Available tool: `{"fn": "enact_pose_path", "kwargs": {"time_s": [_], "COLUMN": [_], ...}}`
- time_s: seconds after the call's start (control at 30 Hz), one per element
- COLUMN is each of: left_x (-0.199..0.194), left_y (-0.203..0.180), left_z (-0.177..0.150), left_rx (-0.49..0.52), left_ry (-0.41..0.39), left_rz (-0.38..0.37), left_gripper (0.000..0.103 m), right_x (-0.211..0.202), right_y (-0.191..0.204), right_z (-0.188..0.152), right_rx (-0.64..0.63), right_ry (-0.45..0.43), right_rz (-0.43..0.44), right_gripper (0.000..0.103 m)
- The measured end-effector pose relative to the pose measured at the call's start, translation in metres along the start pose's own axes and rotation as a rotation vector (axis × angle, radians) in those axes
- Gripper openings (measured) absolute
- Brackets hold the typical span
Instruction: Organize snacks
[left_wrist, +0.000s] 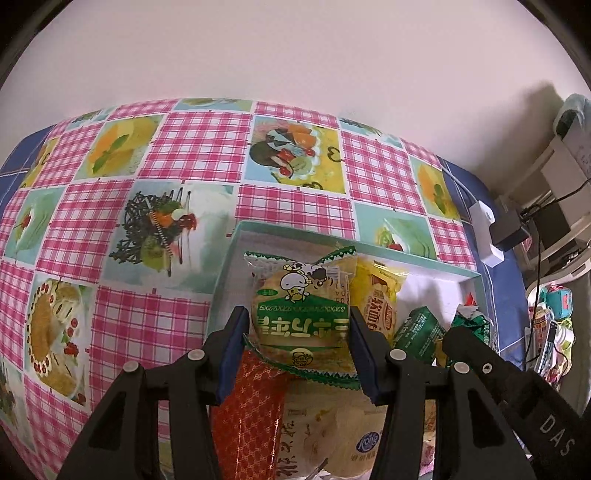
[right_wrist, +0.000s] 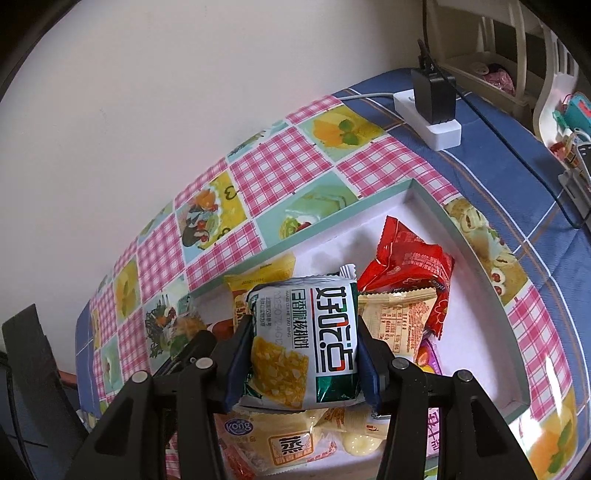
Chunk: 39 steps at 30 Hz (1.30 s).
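Observation:
My left gripper (left_wrist: 297, 350) is shut on a green-edged cow-print snack packet (left_wrist: 301, 314), held above a shallow teal-rimmed white box (left_wrist: 236, 236) that holds several snacks. My right gripper (right_wrist: 301, 360) is shut on a green and white walnut-cake packet (right_wrist: 306, 343) above the same box (right_wrist: 476, 266). In the box lie a red packet (right_wrist: 406, 258), a beige packet (right_wrist: 399, 317), yellow packets (left_wrist: 380, 295) and a Kong bread packet (right_wrist: 273, 439). The right gripper's black arm shows in the left wrist view (left_wrist: 491, 365).
The table has a pink plaid tablecloth with dessert pictures (left_wrist: 110, 240) over blue cloth (right_wrist: 498, 155). A white power strip with a black charger (right_wrist: 432, 107) lies at the far right corner. A wall stands behind; shelves with clutter (left_wrist: 554, 306) stand to the right.

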<state>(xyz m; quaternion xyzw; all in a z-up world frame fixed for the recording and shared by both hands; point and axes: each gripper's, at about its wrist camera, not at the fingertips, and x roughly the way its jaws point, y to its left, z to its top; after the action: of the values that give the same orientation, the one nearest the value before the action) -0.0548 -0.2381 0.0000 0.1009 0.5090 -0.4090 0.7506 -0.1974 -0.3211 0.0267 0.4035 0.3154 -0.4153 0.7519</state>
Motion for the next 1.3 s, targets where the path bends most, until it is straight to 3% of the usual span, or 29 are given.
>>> {"fn": "enact_pose_path", "kwargs": {"time_s": [0.5,0.7,0.83,0.9,0.93,1.2,1.3], "left_x": [-0.02,-0.032,-0.039,-0.042,-0.044,-0.054,-0.055], "left_y": [0.007,0.02,0.037,0.047,0.051,0.084,0.091], "left_z": [0.006,0.009,0.01,0.011,0.011,0.011,0.009], "left_rx": [-0.028,-0.069,-0.107,-0.123,-0.131,-0.191,-0.202], "left_ry": [0.0,0.006,0.008,0.006,0.003,0.004,0.008], "left_rz": [-0.004,0.064,0.156,0.198,0.212,0.29,0.31], "left_gripper": [0.066,0.071,0.072,0.086,0.087,0.091,0.092], "right_x": [-0.003,-0.002,-0.002,-0.003,-0.004,-0.007,-0.007], "right_y": [0.001,0.004,0.007,0.007,0.008,0.014,0.02], "right_z": [0.0,-0.001,-0.003,-0.002,-0.002,-0.005,-0.007], "right_rx": [-0.002,-0.025,-0.039,-0.039,-0.044,-0.077,-0.101], "right_ry": [0.004,0.013,0.02,0.011,0.003,0.006,0.002], "right_rz": [-0.008,-0.032,-0.055,-0.058,-0.064,-0.095,-0.089], "right_gripper": [0.053,0.053,0.054,0.06,0.067,0.071,0.08]}}
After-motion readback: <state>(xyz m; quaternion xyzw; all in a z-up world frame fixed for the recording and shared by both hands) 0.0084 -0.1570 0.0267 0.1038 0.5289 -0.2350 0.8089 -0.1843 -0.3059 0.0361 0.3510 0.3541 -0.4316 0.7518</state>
